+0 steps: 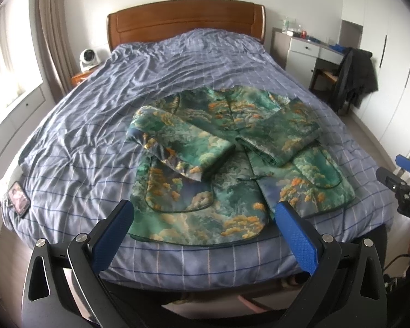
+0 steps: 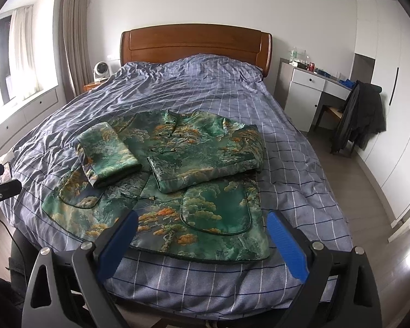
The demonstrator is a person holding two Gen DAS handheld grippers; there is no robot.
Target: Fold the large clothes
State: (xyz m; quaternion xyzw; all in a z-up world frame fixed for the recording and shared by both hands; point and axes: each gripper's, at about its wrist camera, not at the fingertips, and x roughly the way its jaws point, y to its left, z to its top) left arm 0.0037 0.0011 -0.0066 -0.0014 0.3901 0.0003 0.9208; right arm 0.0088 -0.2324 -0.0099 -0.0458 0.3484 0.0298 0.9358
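Desk items point(image 2: 309, 64) too small, maybe bottles & a can.

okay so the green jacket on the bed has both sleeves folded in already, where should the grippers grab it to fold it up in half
Probably the bottom hem of the green jacket, one corner per gripper, coming in from the foot of the bed. The hem lies flat and free along the near edge of the blue checked duvet, right ahead of the open left gripper and right gripper. The sleeves are stacked higher up, so lifting the hem carries it over them.

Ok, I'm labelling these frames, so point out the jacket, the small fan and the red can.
jacket point(image 1: 205, 199), left wrist view, front panel near the hem.
small fan point(image 2: 101, 71), right wrist view, round white face.
red can point(image 2: 311, 66), right wrist view, its side, on the desk.
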